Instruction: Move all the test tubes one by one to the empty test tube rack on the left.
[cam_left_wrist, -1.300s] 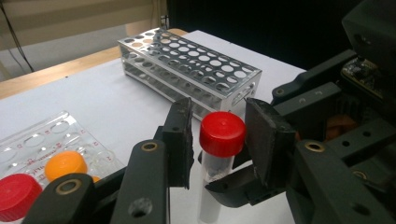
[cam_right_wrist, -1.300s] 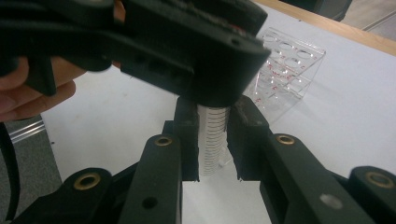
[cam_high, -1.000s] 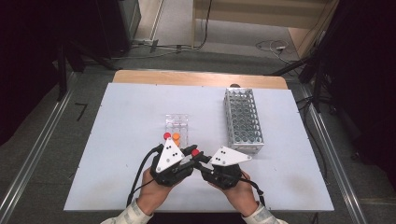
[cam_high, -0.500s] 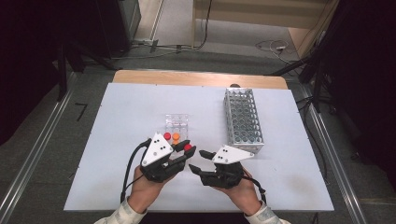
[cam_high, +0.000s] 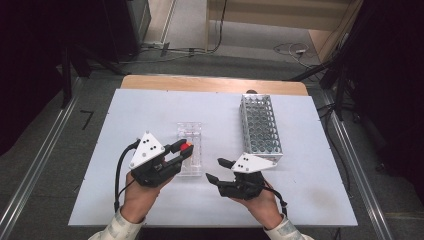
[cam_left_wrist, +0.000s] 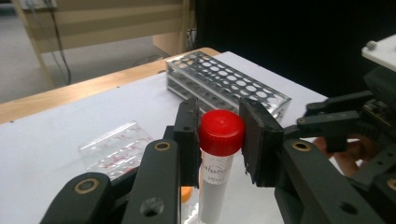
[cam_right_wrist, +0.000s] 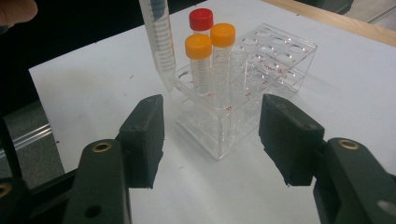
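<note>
Red marks the cap of the tube that the left gripper clamps just below the cap, both black pads pressed against its sides. The tube hangs upright over the near end of the clear plastic rack, its pointed tip above the rack's holes in the right gripper view. Two orange-capped tubes and another red-capped one stand in that rack. The right gripper rests low on the white table, just right of the clear rack; its jaws have just been opening and stand wide with nothing between them. A metal mesh rack stands farther back on the right.
</note>
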